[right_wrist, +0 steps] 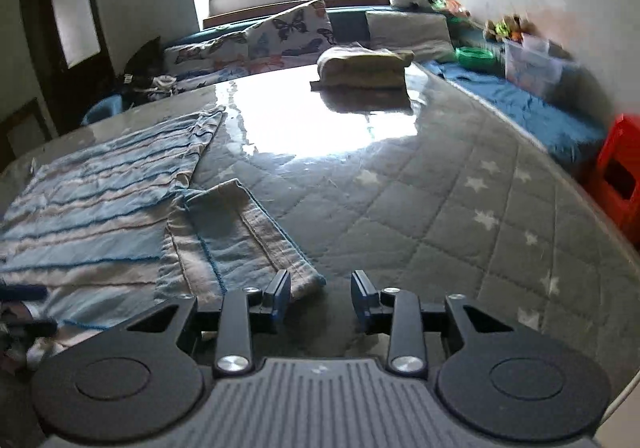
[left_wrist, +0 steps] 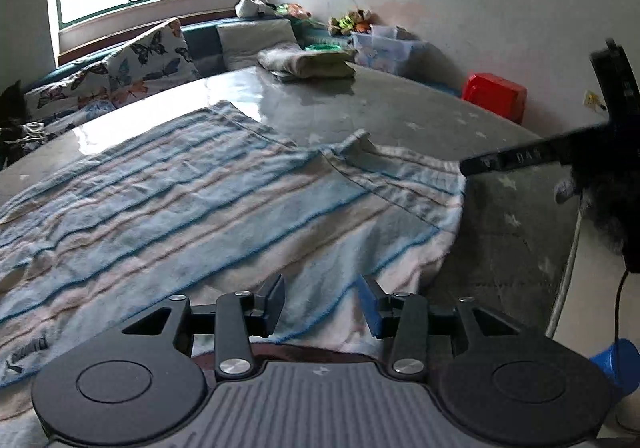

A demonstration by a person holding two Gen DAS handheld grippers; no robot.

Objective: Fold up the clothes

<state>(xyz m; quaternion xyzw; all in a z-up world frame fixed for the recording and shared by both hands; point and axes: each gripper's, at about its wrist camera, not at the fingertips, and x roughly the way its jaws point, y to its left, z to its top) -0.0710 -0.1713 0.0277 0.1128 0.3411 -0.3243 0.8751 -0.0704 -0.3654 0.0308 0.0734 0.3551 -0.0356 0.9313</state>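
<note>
A glossy quilted desk (left_wrist: pixel 420 104) is filling the left wrist view; your left hand-held gripper (left_wrist: pixel 322 302) is hovering wide over the striped garment (left_wrist: pixel 192 200) lying flat on it. In the right wrist view, your right hand-held gripper (right_wrist: pixel 320 298) is gaping empty beside the garment's sleeve (right_wrist: pixel 240 232).

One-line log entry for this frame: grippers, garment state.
left gripper: open, over striped garment | right gripper: open, at sleeve end | garment flat on table, unfolded
</note>
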